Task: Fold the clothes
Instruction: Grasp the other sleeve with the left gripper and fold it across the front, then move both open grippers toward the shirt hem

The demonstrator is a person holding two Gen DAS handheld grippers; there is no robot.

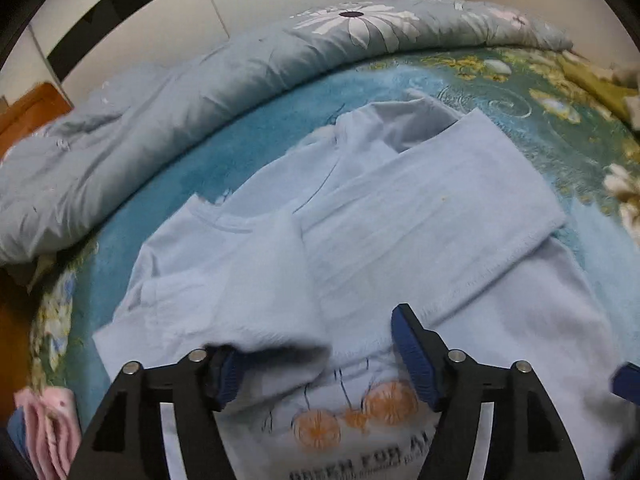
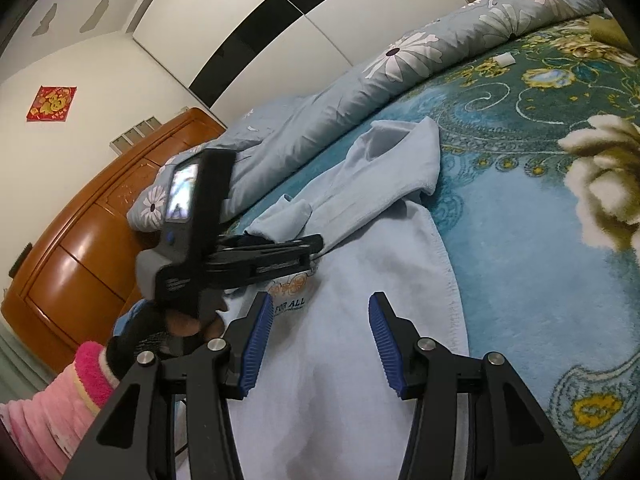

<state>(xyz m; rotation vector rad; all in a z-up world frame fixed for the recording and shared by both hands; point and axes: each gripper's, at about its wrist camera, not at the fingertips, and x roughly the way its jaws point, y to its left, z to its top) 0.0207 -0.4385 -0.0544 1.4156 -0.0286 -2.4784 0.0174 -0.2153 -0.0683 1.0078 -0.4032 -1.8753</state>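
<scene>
Pale blue T-shirt (image 1: 400, 208) is spread on the bed (image 1: 248, 128), one side folded over toward 1 o'clock. Left claw (image 1: 320, 364) is held wide, a limp sleeve drooping between. Right claw (image 2: 320, 344) is held half-open, empty. Cloth judged light, soft; best pinched at hem edges.

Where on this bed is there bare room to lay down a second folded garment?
Free: the teal floral blanket right of the pale blue T-shirt, and a narrower strip between the shirt and the grey daisy-print quilt. Crowded: near the left hand-held gripper, over the shirt's orange print.
</scene>
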